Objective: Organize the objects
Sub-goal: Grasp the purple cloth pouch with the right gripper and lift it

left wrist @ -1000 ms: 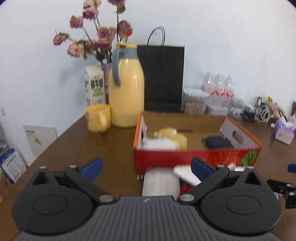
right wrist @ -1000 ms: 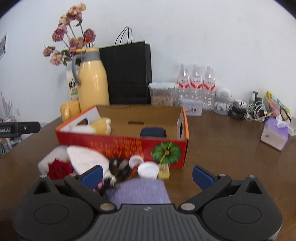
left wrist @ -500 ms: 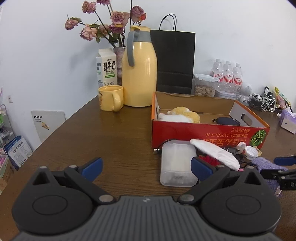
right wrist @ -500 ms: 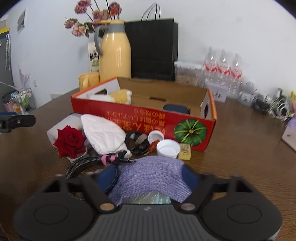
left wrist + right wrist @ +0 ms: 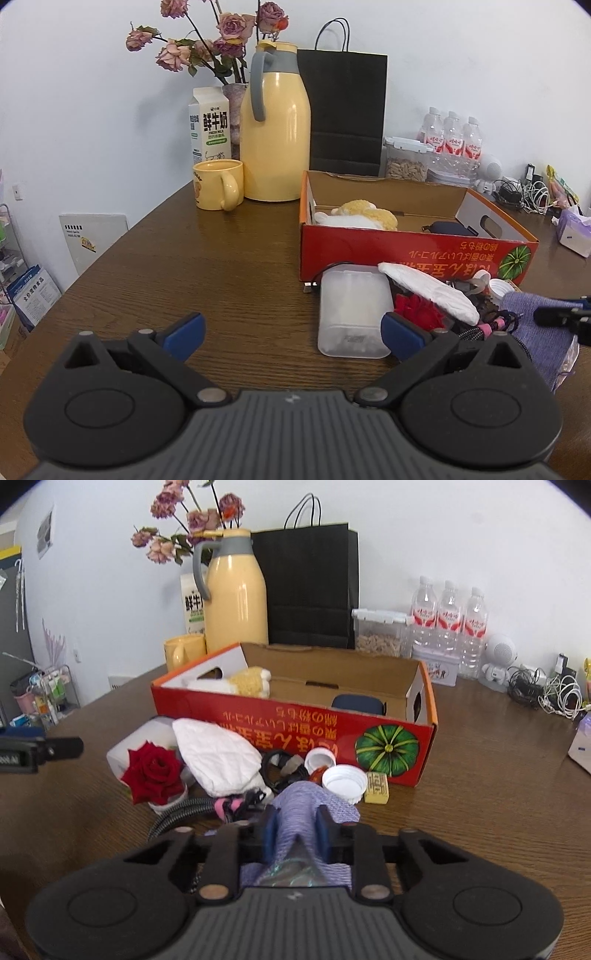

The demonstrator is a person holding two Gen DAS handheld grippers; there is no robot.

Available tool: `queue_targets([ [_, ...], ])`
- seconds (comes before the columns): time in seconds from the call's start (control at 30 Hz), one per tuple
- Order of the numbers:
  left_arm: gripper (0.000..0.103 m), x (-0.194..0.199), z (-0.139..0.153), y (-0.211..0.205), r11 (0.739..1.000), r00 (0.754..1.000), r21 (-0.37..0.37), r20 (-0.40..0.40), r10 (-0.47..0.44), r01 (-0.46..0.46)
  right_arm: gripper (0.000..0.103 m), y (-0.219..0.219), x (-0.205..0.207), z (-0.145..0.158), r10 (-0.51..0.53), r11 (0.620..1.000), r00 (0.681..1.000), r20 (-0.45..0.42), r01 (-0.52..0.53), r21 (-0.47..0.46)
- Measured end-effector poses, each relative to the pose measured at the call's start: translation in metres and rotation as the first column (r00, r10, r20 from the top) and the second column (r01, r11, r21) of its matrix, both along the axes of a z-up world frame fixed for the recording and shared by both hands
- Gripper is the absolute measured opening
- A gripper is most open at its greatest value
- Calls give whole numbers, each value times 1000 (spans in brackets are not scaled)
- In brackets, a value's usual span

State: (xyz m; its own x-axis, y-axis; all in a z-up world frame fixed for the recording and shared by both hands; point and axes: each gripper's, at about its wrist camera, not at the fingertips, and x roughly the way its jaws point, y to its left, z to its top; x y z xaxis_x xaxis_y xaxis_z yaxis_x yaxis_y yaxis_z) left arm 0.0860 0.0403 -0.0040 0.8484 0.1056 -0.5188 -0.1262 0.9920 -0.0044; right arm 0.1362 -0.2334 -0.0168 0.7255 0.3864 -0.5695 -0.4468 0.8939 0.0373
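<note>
The right gripper (image 5: 294,832) pinches the purple cloth (image 5: 308,805) at the pile before the red box (image 5: 295,731), left gripper (image 5: 291,328) spread and idle; lifting could snag the cable (image 5: 177,812) underneath.

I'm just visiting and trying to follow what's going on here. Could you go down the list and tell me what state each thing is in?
Left gripper: open, holding nothing.
Right gripper: shut on the purple cloth.
Red box: open-topped, with a plush toy and a dark pouch inside.
White cap: loose on the table, open side up.
Yellow mug: upright.
Thermos: upright, lid on.
</note>
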Motion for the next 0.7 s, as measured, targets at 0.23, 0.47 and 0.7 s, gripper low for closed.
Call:
queue_targets([
  [0.23,103,6,-3,-20,996,996,0,-1,-84,84,5,-7,-7,10,-2,998,999,40,-1,58],
  [0.47,103,22,-10,-54,981,983,74,28,-183,180,5,-21,-12,27,-50,992,994,93,39,120],
  [0.7,79,38,-23,-79,956,966,143,-7,-257,256,5,-26,-13,37,-58,987,991,120,39,154],
])
